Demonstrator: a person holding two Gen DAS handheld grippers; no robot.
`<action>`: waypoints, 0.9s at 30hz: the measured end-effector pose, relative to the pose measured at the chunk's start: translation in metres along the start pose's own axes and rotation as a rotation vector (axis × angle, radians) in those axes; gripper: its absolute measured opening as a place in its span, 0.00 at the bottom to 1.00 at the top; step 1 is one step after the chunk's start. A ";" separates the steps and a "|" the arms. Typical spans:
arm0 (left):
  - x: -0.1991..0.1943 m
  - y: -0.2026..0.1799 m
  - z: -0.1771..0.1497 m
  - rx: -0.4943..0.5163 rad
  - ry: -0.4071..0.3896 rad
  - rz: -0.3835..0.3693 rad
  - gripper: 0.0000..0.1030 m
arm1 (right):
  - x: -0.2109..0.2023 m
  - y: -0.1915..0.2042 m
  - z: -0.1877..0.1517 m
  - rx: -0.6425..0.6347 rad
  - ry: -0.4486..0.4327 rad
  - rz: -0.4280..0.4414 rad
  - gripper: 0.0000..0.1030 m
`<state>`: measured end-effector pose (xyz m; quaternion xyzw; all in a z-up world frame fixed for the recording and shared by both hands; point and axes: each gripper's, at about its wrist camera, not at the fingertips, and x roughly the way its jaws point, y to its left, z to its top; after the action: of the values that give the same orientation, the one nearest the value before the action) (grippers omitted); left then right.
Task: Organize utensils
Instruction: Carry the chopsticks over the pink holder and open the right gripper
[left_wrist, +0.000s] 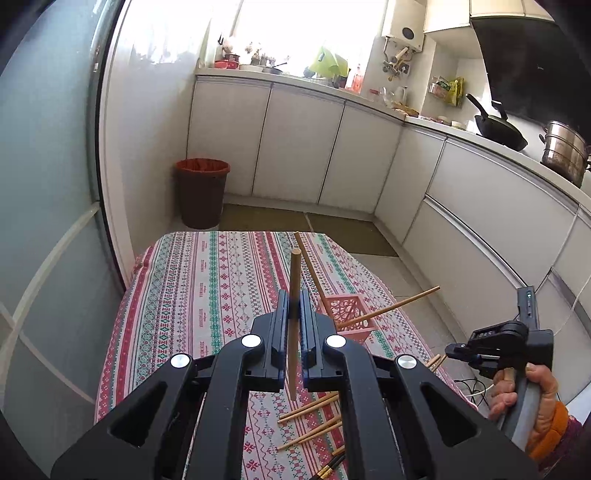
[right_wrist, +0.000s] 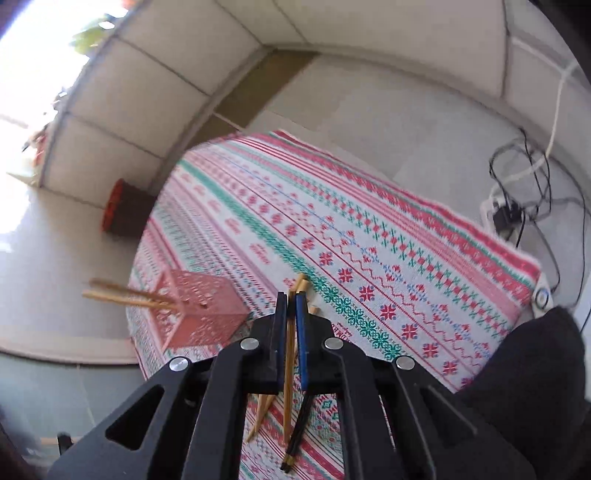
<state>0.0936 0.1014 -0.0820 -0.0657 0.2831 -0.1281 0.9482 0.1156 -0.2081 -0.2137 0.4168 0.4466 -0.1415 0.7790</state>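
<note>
My left gripper (left_wrist: 294, 308) is shut on a wooden chopstick (left_wrist: 294, 288) and holds it upright above the patterned tablecloth (left_wrist: 207, 288). A pink perforated basket (left_wrist: 349, 314) stands to its right with two chopsticks (left_wrist: 399, 304) leaning out of it. My right gripper (right_wrist: 291, 314) is shut on a wooden chopstick (right_wrist: 289, 380), held above the cloth (right_wrist: 369, 240) to the right of the basket (right_wrist: 199, 314). Loose wooden chopsticks (left_wrist: 310, 404) and a black pair (right_wrist: 297, 432) lie on the cloth under the grippers.
A brown bin with a red liner (left_wrist: 201, 192) stands on the floor beyond the table. White kitchen cabinets (left_wrist: 295, 147) run along the back and right. A power strip and tangled cables (right_wrist: 517, 206) lie on the floor to the right of the table.
</note>
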 end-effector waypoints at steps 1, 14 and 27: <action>-0.002 -0.002 0.002 0.001 -0.003 0.000 0.05 | -0.013 0.004 -0.002 -0.034 -0.021 0.017 0.05; -0.022 -0.029 0.017 0.063 -0.031 -0.005 0.05 | -0.063 0.009 -0.013 -0.167 -0.111 0.091 0.05; -0.031 -0.043 0.034 0.100 -0.056 -0.003 0.05 | -0.131 0.047 -0.028 -0.359 -0.126 0.142 0.05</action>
<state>0.0788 0.0703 -0.0289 -0.0220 0.2497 -0.1417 0.9576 0.0536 -0.1774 -0.0898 0.2917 0.3844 -0.0303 0.8753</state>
